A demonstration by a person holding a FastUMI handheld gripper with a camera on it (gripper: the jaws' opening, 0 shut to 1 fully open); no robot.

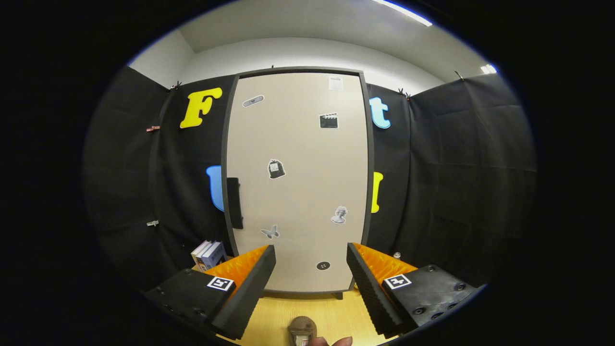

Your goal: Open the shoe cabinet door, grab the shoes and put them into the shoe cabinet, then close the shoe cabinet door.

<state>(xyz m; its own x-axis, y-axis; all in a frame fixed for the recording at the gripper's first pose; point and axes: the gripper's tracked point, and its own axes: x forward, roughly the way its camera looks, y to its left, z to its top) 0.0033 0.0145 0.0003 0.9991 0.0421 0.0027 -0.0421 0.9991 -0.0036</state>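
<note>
The cabinet door [298, 182] fills the centre of the frame, closed, its dark handle [234, 203] at the left edge. The gripper [311, 262] faces it from the surface [278, 312], fingers spread and empty. Judging by this, nothing is done: opening, loading and closing all remain.

Wooden table [331, 315], shoe cabinet [298, 182] standing on it, books [207, 253] beside the cabinet.

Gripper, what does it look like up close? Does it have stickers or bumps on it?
The gripper has two wedge-shaped jaws with ridged, bumpy inner faces, standing open with a wide gap. Behind each jaw sits a black block with screws, and each block carries a small square black-and-white marker like a sticker. A fingertip of the person holding it peeks in below.
</note>
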